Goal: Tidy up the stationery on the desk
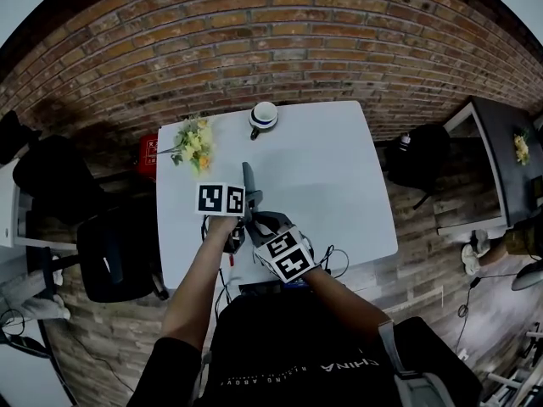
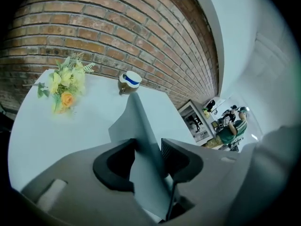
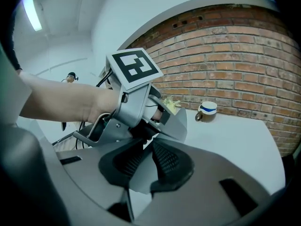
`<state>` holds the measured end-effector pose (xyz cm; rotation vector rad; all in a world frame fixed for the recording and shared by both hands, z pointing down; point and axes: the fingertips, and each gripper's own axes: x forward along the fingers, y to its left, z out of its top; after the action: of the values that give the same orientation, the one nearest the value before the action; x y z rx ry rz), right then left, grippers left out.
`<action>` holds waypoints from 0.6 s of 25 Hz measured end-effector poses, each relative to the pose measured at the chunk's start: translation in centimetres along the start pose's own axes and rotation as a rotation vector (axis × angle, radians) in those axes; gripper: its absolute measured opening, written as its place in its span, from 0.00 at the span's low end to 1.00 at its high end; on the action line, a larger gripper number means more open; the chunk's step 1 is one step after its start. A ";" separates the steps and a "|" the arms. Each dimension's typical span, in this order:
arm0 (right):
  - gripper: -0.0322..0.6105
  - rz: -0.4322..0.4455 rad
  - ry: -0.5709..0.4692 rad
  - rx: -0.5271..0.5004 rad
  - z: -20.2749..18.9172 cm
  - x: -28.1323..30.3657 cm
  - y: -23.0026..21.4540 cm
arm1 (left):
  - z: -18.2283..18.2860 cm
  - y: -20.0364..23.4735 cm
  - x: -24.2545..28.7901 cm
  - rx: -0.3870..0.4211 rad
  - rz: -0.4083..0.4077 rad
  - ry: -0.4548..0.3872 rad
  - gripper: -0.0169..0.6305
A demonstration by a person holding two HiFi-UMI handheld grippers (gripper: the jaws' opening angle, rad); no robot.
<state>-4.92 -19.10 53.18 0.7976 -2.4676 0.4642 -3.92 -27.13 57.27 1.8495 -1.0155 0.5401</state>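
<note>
A flat grey folder (image 1: 247,176) stands on edge above the near part of the white desk (image 1: 331,185), held between both grippers. In the left gripper view the grey folder (image 2: 141,126) fills the gap between the jaws of my left gripper (image 2: 148,149), which is shut on it. My right gripper (image 3: 149,147) is shut on the lower edge of the folder (image 3: 175,126), just behind the left gripper (image 3: 155,114). From the head view, the left gripper (image 1: 249,200) and right gripper (image 1: 256,224) sit close together near the desk's front edge.
A white mug with a blue band (image 1: 264,115) stands at the far edge of the desk. A bunch of yellow flowers (image 1: 193,142) lies at the far left corner. A black chair (image 1: 114,257) is left of the desk, a dark bag (image 1: 420,159) to its right.
</note>
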 end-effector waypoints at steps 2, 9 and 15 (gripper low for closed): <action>0.16 0.008 -0.016 0.006 0.2 0.0 -0.1 | 0.1 0.2 -0.1 -0.044 -0.003 -0.021 0.29; 0.08 -0.024 -0.022 0.053 -0.6 -0.5 -2.1 | 0.1 1.3 -0.8 -0.160 0.001 -0.075 0.15; 0.08 -0.078 -0.034 0.096 -1.3 -1.9 -5.2 | 0.1 0.4 0.0 -0.294 -0.093 -0.117 0.13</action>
<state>0.08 -21.67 54.00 0.9441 -2.4502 0.5480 -4.28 -27.27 57.42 1.6701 -1.0203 0.2157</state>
